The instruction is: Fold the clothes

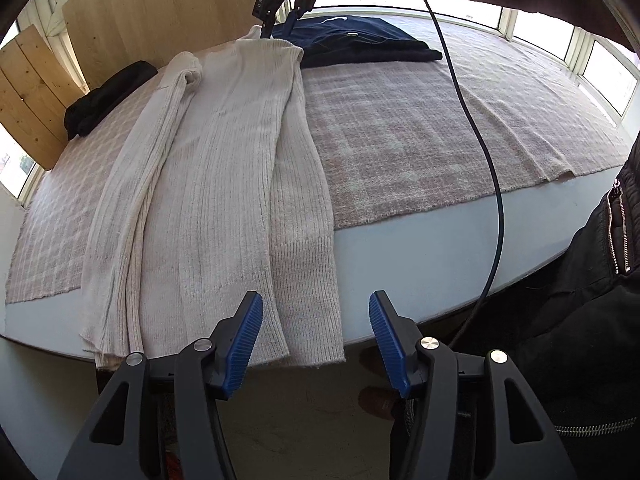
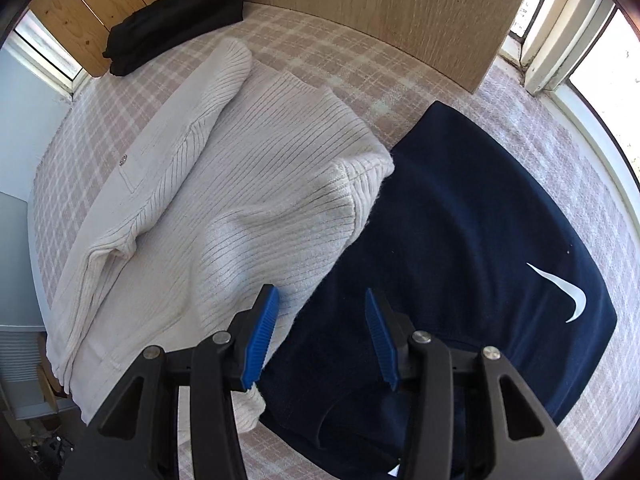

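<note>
On the worktop [image 1: 420, 240], over a checked pink-and-white woven blanket [image 1: 400, 140], lies the cream sweater [image 1: 224, 184], a ribbed knit folded lengthwise into a long narrow strip. Its hem hangs slightly past the near edge of the worktop, and its collar end reaches toward the far side. One sleeve is doubled along the left side as a thick rolled ridge; in the right wrist view another fold of ribbed fabric bulges up at the shoulder, right beside a navy garment [image 2: 480, 220]. That navy piece is smooth, folded flat, and bears a white swoosh mark. A black folded garment [image 2: 176, 20] sits well apart at the far corner, against pale wooden boards [image 1: 132, 12].

The left tool [image 1: 316, 340] hangs released above the sweater's hem, its blue ridged pads apart with nothing between them. The right tool [image 2: 322, 336] points down over the seam where cream knit meets navy cloth, pads likewise apart and gripping nothing. A dark cable [image 1: 472, 128] loops across the left wrist view, next to a person's black zippered jacket [image 1: 592, 300].
</note>
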